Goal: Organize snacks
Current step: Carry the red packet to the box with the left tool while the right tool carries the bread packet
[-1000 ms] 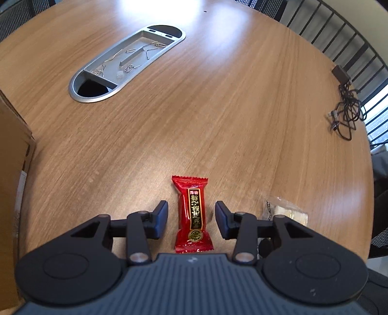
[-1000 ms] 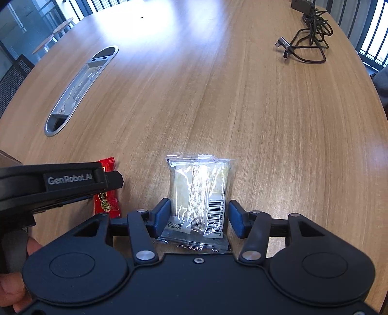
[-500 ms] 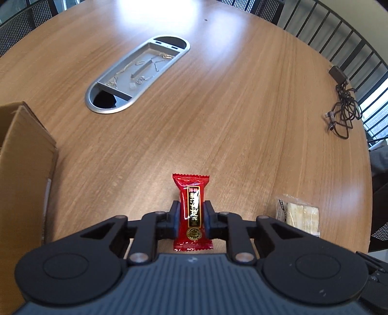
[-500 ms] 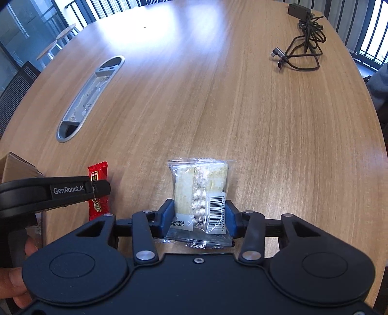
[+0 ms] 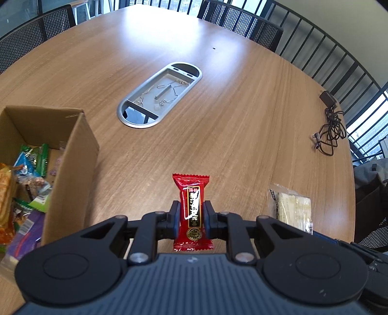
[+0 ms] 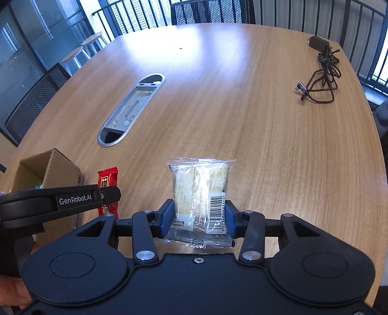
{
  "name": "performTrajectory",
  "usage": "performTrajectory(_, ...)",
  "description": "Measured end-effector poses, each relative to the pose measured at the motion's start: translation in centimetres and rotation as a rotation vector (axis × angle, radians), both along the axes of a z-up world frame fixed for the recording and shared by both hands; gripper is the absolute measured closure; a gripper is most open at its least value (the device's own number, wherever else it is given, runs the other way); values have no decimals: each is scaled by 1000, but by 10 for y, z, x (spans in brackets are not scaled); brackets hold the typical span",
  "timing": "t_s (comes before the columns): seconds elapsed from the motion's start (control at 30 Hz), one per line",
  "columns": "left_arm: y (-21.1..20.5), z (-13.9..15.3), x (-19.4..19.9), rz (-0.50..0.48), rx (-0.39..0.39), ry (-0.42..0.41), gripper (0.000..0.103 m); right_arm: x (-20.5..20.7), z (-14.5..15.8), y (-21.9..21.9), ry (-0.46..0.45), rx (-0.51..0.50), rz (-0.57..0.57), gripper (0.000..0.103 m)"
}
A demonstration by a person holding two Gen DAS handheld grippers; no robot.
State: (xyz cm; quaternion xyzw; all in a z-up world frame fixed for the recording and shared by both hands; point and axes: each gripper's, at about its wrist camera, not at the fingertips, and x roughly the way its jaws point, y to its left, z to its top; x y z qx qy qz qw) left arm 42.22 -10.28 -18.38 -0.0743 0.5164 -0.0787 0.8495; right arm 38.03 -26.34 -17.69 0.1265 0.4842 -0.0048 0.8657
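Observation:
My left gripper (image 5: 191, 214) is shut on a red snack bar (image 5: 191, 193) and holds it above the wooden table. My right gripper (image 6: 200, 213) is shut on a clear pack of pale crackers (image 6: 200, 186), also lifted. In the right wrist view the left gripper (image 6: 106, 195) and its red bar (image 6: 108, 178) show at the left. In the left wrist view the cracker pack (image 5: 292, 208) shows at the lower right. An open cardboard box (image 5: 72, 155) holding several snack packs (image 5: 21, 177) stands at the left; it also shows in the right wrist view (image 6: 52, 167).
A grey oval cable tray (image 5: 160, 94) is sunk into the table's middle. A black charger with coiled cable (image 5: 329, 128) lies near the right edge. Mesh chairs (image 5: 240, 21) and a railing stand beyond the table.
Both grippers closed on their snacks and lifted them off the table. Both views rose and pulled back, bringing the cardboard box and its contents into sight at the left.

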Motion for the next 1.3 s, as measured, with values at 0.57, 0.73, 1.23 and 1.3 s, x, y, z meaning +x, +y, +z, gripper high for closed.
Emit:
performTrajectory(0.57, 60, 40, -37, 56, -32, -90, 84, -23, 38, 45, -101, 15, 45, 60)
performTrajectory(0.73, 80, 47, -46, 80, -33, -108, 84, -27, 45, 64, -120, 20, 71, 60)
performTrajectory(1.23, 143, 51, -65, 168, -24, -120, 84, -30, 51, 120, -144, 40, 157, 60)
performTrajectory(1.3, 151, 51, -66, 180, -25, -121, 84, -30, 52, 127, -145, 42, 168, 60)
